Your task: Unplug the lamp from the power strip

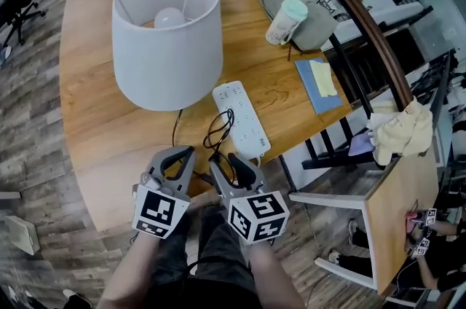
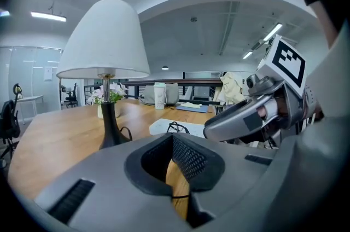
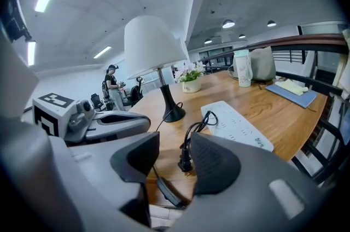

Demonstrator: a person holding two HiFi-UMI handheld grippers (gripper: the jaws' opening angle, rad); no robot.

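The lamp (image 1: 167, 45) with its white shade stands on the wooden table (image 1: 95, 118). To its right lies a white power strip (image 1: 242, 119). The lamp's black cord (image 1: 218, 129) loops beside the strip. Its plug (image 3: 184, 160) lies loose on the table, out of the strip (image 3: 235, 124). My right gripper (image 3: 174, 157) is open, with the plug lying between its jaws and untouched by the pads. My left gripper (image 1: 188, 151) hovers to the left of the right gripper (image 1: 224, 163), near the table's front edge. In the left gripper view, its jaws are nearly together and hold nothing.
A pale cup (image 1: 285, 21) and a grey bag (image 1: 317, 23) sit at the table's far right, with a blue notebook (image 1: 317, 85) nearer. A small flower vase (image 3: 191, 83) stands behind the lamp. A second table (image 1: 397, 220) with a crumpled cloth (image 1: 399, 129) is at right.
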